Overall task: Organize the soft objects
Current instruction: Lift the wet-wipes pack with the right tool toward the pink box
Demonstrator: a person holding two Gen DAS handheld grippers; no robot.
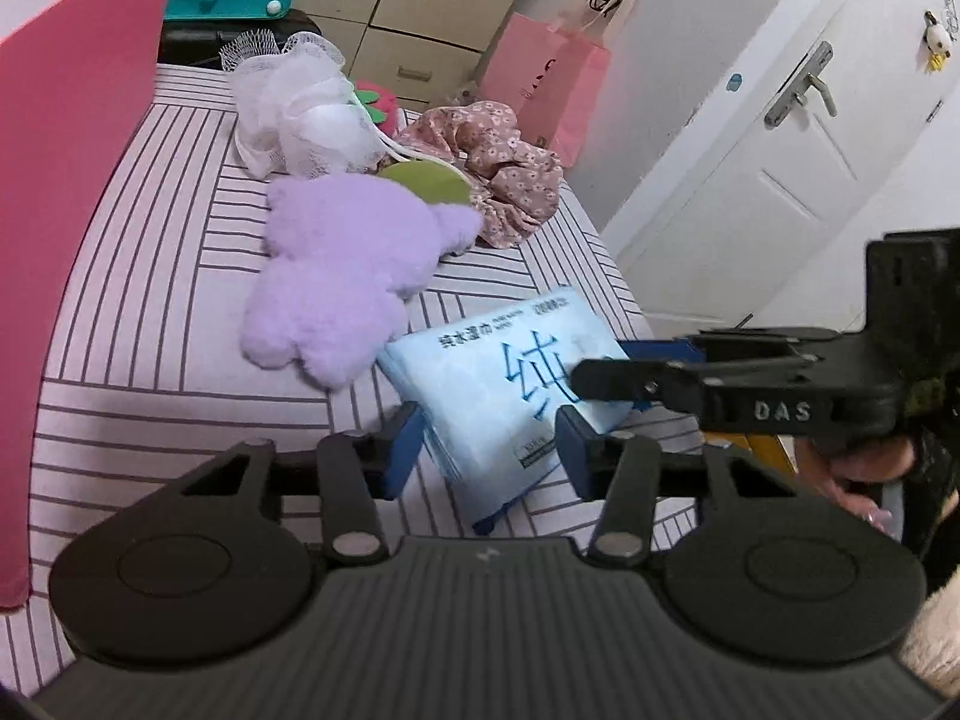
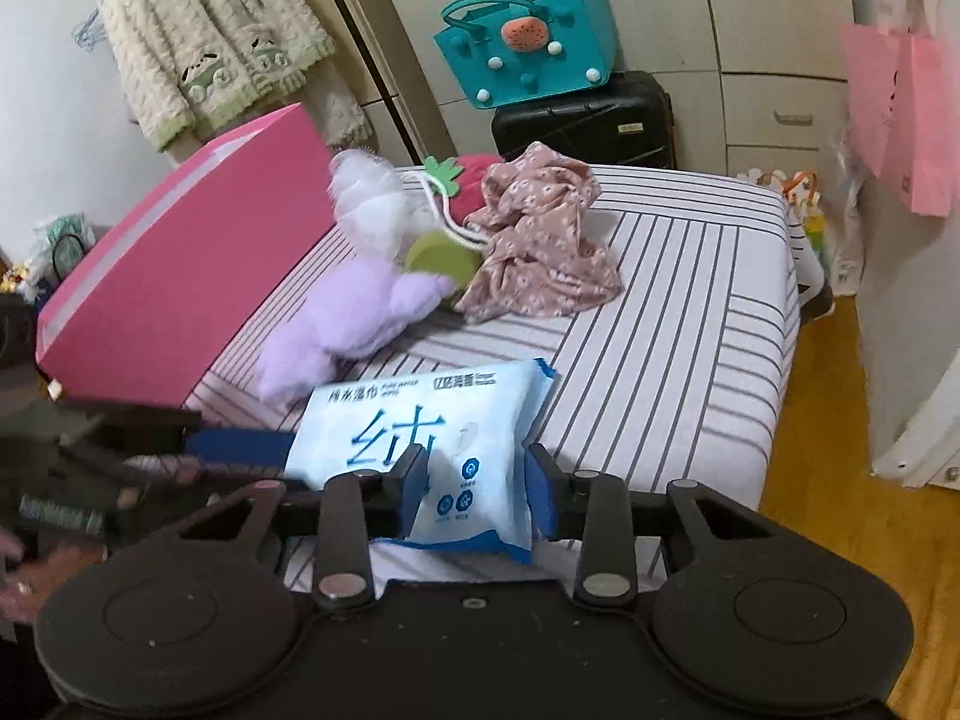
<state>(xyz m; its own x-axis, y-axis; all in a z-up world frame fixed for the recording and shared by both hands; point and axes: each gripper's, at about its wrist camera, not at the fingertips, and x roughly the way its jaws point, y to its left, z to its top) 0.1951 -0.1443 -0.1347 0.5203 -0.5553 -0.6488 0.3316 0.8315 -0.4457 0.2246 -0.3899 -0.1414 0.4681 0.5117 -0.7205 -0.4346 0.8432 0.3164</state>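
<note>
Gripping from both ends, the two tools share one load: the left hand-held gripper (image 1: 489, 450) has its blue pads pressed on one end of the wet-wipes pack (image 1: 504, 384), and the right hand-held gripper (image 2: 477, 492) is clamped across the other end, its pads denting the soft wrapper. A floppy pack like this sags if pinched at a single end, so a two-sided hold probably keeps it flat for carrying. The pack sits at the near edge of the striped bed (image 2: 690, 312), partly raised off the cover.

Just beyond the pack lies a purple plush toy (image 1: 342, 288), touching its far corner. Past the toy are a white mesh bath pouf (image 1: 294, 102), a green round pad (image 1: 429, 180), a red strawberry-shaped item (image 2: 474, 177) and a crumpled floral cloth (image 2: 540, 246), bunched together. An open pink box (image 2: 180, 276) stands beside the pack, likely where the soft things go.

Behind the bed, a teal bag (image 2: 528, 54) rests on a black suitcase (image 2: 588, 120); a white door (image 1: 798, 138) and a pink paper bag (image 1: 540, 78) are also beyond the pack.
</note>
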